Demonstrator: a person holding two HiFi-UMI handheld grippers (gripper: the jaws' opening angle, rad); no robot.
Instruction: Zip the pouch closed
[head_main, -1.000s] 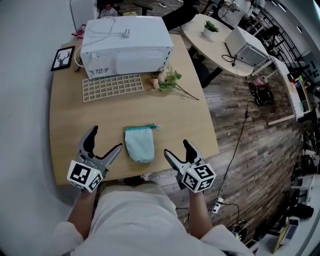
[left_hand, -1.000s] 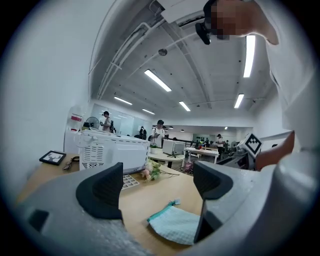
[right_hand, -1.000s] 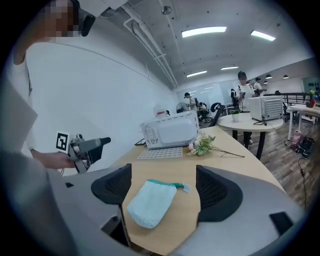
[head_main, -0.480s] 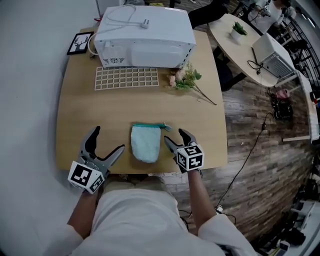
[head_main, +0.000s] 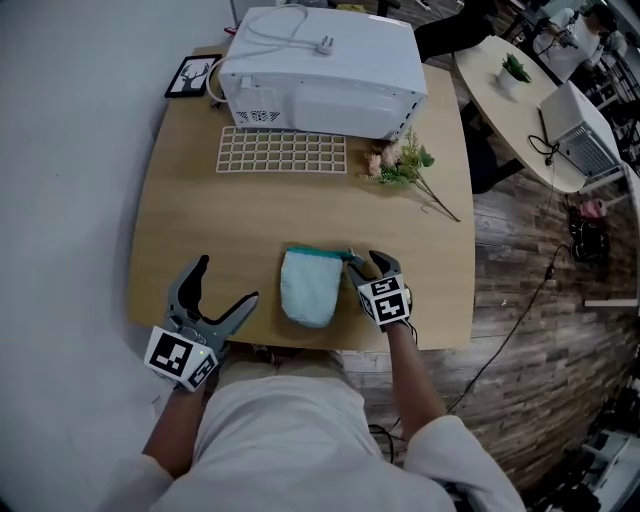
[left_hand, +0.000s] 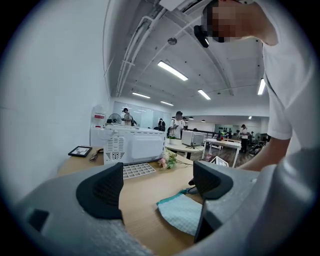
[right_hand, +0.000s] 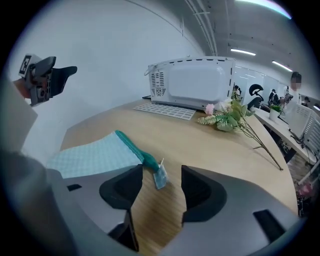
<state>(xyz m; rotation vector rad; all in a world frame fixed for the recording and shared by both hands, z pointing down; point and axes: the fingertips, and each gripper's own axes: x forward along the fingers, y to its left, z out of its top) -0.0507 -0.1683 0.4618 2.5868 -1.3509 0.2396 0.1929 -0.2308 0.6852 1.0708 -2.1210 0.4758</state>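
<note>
One pale teal pouch lies flat on the tabletop near its front edge, between the two grippers. A darker teal zipper band runs along the pouch's far end. What is inside the pouch cannot be seen, nor whether its mouth is shut. At the band's right end a small pale pull tag sticks out over the wood.

The right gripper points down at that tag. Its fingers are partly spread and have just been closing. The tag sits in the gap between them, and neither pad presses on it. The left gripper hangs just left of the pouch with its fingers spread wide and only bare wood between them.

At the back of the tabletop stands a white box-shaped appliance with its cord and plug lying on top. A white grid tray lies in front of it, a flower sprig to the right, and a small framed deer picture to the left.

Any print on the tag is too small to read. Each gripper's cube bears black-and-white square markers.
</note>
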